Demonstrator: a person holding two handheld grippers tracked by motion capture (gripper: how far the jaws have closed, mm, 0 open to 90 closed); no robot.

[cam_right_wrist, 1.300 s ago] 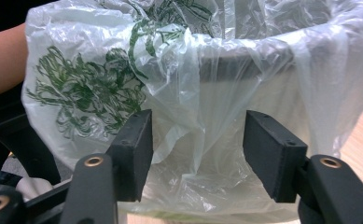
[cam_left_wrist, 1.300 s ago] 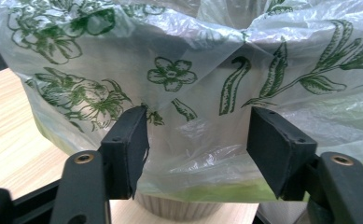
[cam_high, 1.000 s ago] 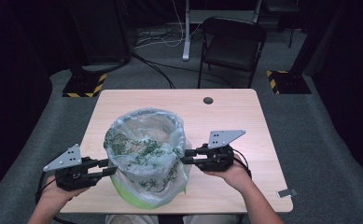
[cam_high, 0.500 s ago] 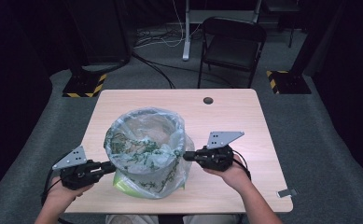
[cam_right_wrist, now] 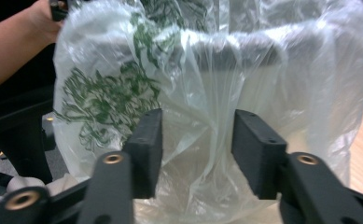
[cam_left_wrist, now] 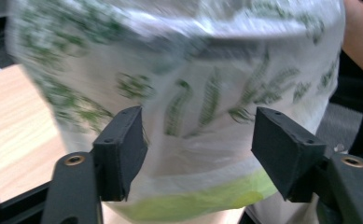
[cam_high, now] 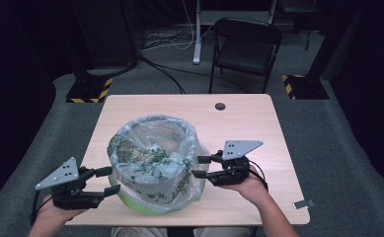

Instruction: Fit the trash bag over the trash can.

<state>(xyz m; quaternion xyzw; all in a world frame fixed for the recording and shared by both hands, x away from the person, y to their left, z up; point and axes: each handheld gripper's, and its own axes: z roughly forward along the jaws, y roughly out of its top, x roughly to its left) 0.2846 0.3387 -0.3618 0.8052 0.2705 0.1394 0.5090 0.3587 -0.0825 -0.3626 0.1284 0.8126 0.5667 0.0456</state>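
A lime-green bin [cam_high: 130,203] lined with a clear plastic bag printed with green leaves [cam_high: 152,158] stands at the table's near middle. My left gripper [cam_high: 107,180] sits at the bag's left side; its jaws have just been opening. In the left gripper view the left gripper [cam_left_wrist: 198,140] is open, the bag [cam_left_wrist: 193,70] close ahead and the green bin [cam_left_wrist: 207,200] below it. My right gripper [cam_high: 199,166] is at the bag's right side, and its jaws have also just been opening. In the right gripper view the right gripper [cam_right_wrist: 195,144] is open, with loose film of the bag [cam_right_wrist: 202,84] between the pads but not pinched.
The wooden table [cam_high: 258,128] has a small dark round spot [cam_high: 220,106] near its far edge. A folding chair [cam_high: 246,47] stands behind the table. Striped stand bases [cam_high: 88,91] [cam_high: 300,85] flank the far corners. A small tag [cam_high: 303,203] hangs off the near right corner.
Both grippers went from shut on the bag's film to open. The left gripper drew back a little to the left, and the bag's sides slackened.
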